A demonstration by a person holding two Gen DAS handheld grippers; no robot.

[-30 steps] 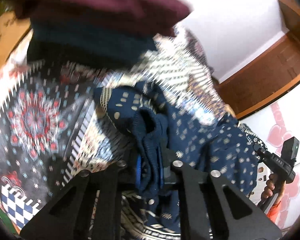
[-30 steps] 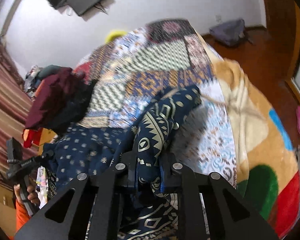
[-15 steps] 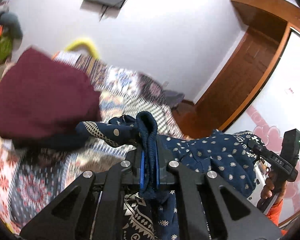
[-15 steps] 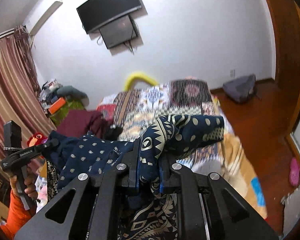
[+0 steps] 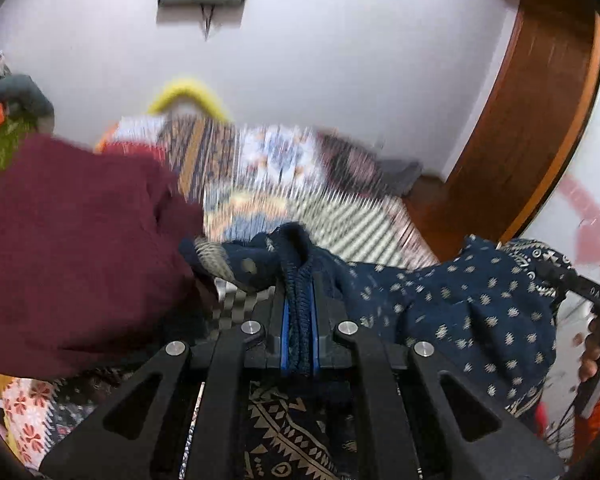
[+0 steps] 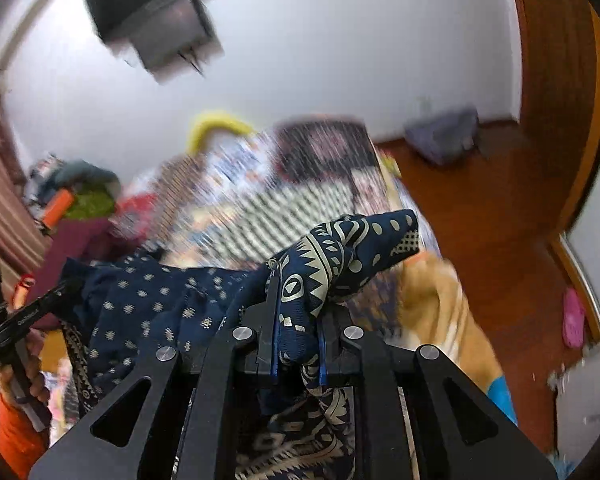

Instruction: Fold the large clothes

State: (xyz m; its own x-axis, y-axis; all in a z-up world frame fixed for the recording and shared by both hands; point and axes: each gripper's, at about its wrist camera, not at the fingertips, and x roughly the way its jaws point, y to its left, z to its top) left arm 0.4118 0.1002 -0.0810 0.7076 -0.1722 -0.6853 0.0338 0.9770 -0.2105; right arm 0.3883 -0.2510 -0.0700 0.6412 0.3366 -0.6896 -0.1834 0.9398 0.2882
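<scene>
The bed [image 5: 284,184], under a blurred patchwork quilt, filled the middle of both views. Only the left wrist view showed the big maroon garment [image 5: 76,256] bulging at nine o'clock; only the right wrist view showed the wooden floor [image 6: 500,220] with a pink slipper [image 6: 573,317] at three o'clock. The navy garment [image 5: 460,312], soft cloth with small pale dots and a geometric border, hung stretched between the two tools, off the bed. The left tool [image 5: 299,320] was clamped on a bunched, ribbed edge of it at six o'clock, and the right tool [image 6: 298,336] was clamped on its zigzag-printed corner, which flopped toward two o'clock.
</scene>
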